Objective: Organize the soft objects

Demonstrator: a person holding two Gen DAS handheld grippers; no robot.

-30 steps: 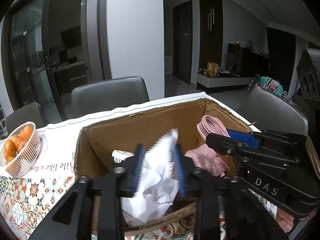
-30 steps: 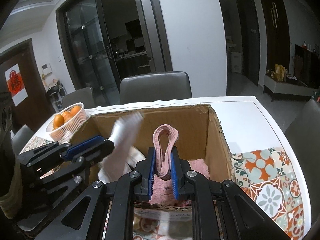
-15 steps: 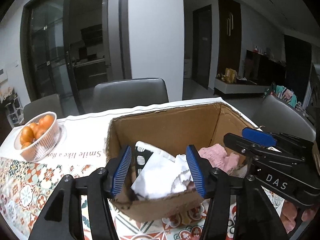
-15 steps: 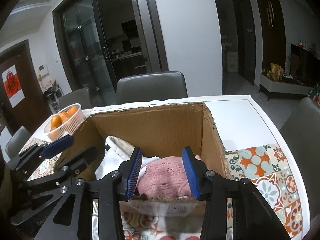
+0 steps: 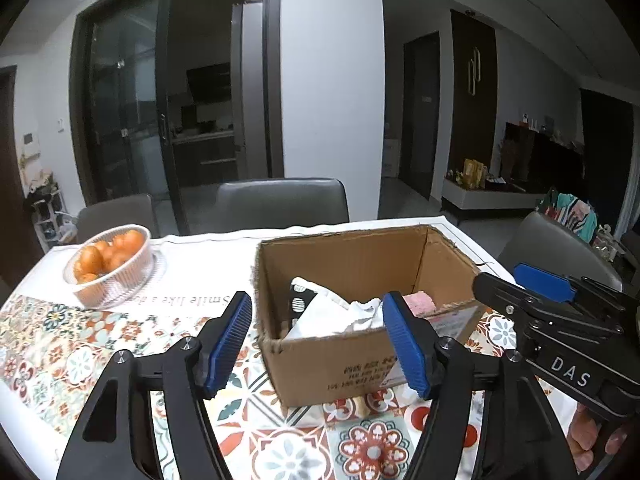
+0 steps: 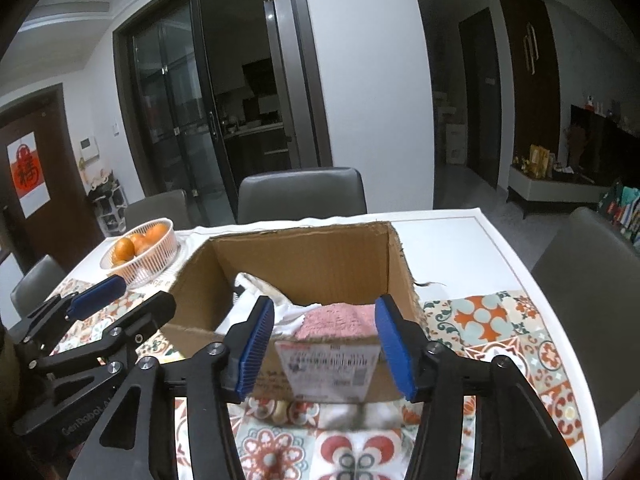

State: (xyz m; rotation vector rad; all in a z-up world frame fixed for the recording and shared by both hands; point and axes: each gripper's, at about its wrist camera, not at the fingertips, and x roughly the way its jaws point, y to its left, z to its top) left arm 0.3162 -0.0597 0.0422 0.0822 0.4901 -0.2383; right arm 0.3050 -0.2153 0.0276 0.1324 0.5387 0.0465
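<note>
Both my grippers, left [image 5: 318,340] and right [image 6: 325,346], have fingers spreading, nothing between them. White cloth [image 5: 332,316] and pink towel [image 6: 340,322] lie inside the box [image 5: 360,256]. If I swing low, I could knock the box across the counter [image 5: 60,344].

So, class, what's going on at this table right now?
A person holds a two-finger gripper in each hand, above a cardboard box on the patterned table. The left gripper and the right gripper hold nothing, their jaws opening. A white cloth and a pink towel lie in the box. A basket of oranges stands beside it.
</note>
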